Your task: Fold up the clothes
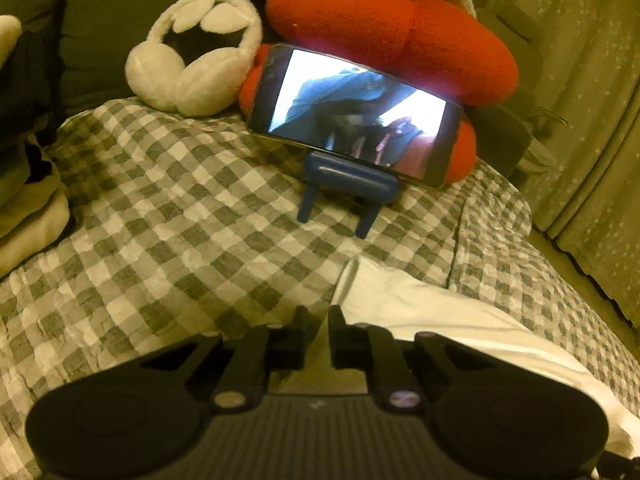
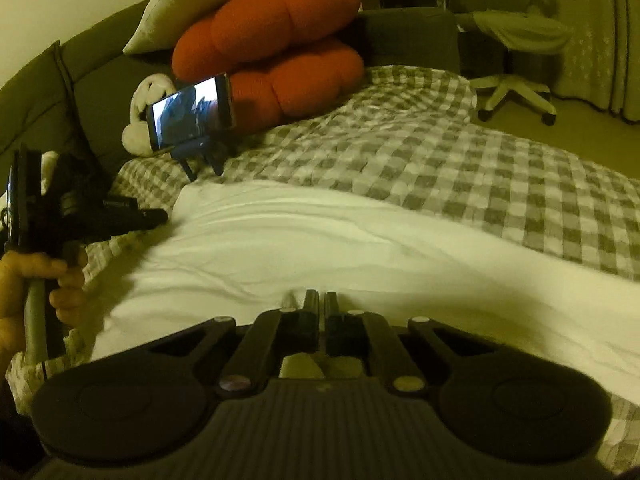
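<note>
Showing only rightward, the left tool (image 2: 160,216) nearly closed, empty, beside white garment (image 2: 320,240).

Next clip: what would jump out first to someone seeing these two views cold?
Probably the lit phone, propped landscape on a small blue stand at the far side of the checked bedspread, with the big red cushion stacked behind it and white fluffy earmuffs to its left. Then the white garment spread across the bedspread in front of the right claw, the left claw at its left end.
</note>
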Action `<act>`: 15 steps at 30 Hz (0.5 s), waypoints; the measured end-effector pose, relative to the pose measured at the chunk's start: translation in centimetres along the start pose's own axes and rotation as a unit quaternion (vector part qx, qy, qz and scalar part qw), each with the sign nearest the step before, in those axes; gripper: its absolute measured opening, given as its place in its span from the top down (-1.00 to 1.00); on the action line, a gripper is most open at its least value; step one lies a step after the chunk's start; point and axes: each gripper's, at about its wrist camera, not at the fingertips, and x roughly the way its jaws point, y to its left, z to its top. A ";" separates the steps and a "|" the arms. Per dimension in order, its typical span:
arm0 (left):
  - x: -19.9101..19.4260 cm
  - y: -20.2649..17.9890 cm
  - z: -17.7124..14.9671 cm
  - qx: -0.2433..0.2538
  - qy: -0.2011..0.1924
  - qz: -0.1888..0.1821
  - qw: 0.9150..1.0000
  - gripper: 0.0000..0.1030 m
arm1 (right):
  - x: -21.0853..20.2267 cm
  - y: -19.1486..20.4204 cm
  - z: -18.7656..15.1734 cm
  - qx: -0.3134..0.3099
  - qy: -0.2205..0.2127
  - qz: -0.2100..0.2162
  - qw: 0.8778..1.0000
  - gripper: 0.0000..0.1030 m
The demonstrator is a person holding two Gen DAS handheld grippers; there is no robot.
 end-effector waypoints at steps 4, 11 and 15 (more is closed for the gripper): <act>0.0 -0.1 -0.1 0.004 0.002 0.000 1.000 0.80 | 0.0 0.4 0.0 -0.012 -0.001 -0.003 1.000 0.75; -0.1 0.0 -0.1 -0.001 0.001 -0.001 1.000 0.80 | 0.0 0.2 0.0 -0.014 -0.002 -0.018 1.000 0.75; -0.1 0.1 0.0 -0.006 -0.002 0.000 1.000 0.80 | -0.3 -0.3 0.2 -0.004 -0.006 -0.024 1.000 0.74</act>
